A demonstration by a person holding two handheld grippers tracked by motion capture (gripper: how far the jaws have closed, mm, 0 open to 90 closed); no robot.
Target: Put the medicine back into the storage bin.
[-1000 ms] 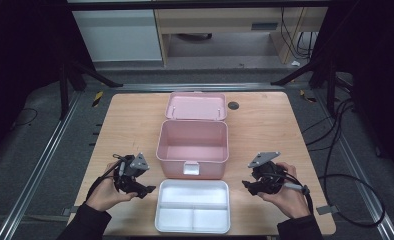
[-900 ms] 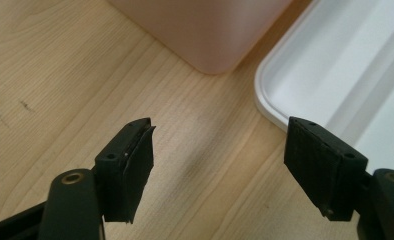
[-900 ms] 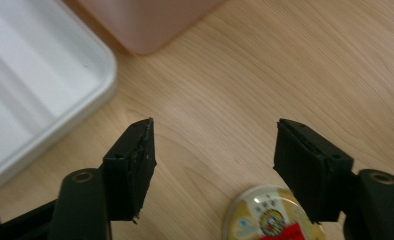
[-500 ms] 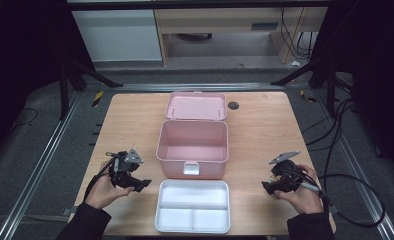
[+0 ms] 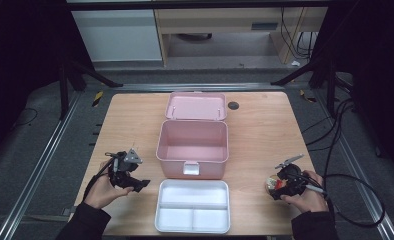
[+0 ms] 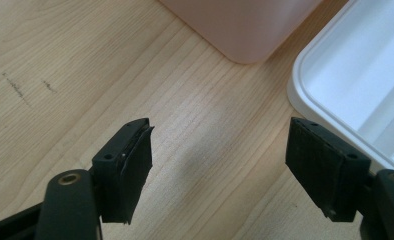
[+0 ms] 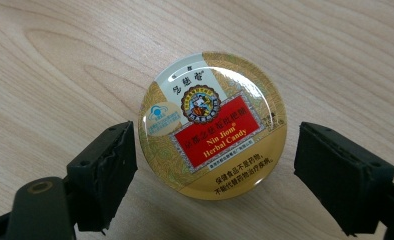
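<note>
Overhead, candy tin (image 5: 272, 184) mostly hidden.

Gold-and-red candy tin (image 7: 212, 125), pink box (image 5: 192, 148), white tray (image 5: 193, 205)

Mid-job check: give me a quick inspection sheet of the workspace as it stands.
Surface: wooden table, bare but for the items below.
Job's things: round candy tin flat on the table between the right claw's jaws, not gripped; open pink box, empty, lid lying behind it; white tray, empty.
Clutter: small dark disc beside the lid.
Grippers: left claw open over bare wood; right claw open around the tin.
Cables: black cable trailing off the right claw.
Surroundings: dark floor, cabinets behind.
</note>
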